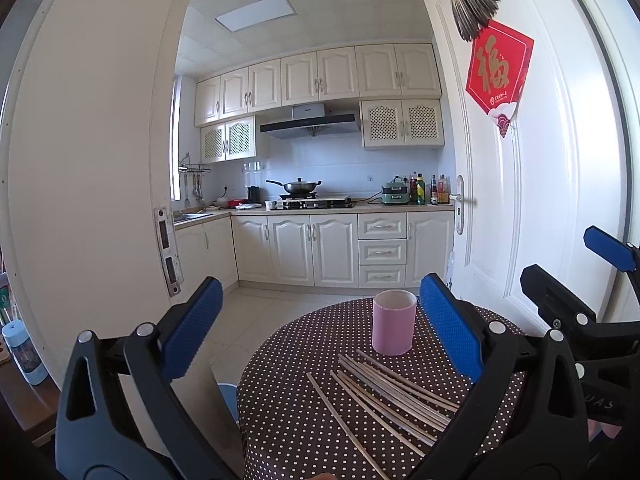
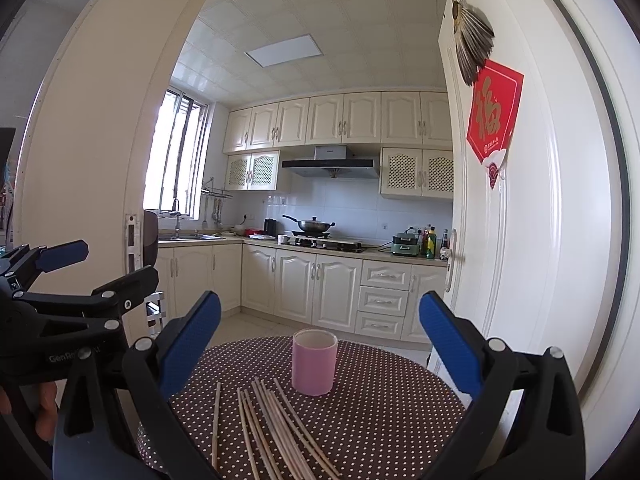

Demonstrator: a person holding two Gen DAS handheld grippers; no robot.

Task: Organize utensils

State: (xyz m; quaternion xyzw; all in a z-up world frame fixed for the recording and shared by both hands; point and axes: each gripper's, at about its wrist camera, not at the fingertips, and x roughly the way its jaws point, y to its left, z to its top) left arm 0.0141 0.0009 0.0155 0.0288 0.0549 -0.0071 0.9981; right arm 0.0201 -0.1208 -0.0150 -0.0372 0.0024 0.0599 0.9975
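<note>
A pink cup stands upright and empty on a round table with a brown polka-dot cloth. Several wooden chopsticks lie loose on the cloth just in front of the cup. My left gripper is open and empty, held above the table's left side. In the right wrist view the cup stands beyond the chopsticks on the cloth. My right gripper is open and empty above the table. Each gripper shows in the other's view, right gripper and left gripper.
A white open door with a red paper sign stands close to the table's right. A door frame is on the left. A kitchen with cabinets lies beyond. A blue stool sits beside the table.
</note>
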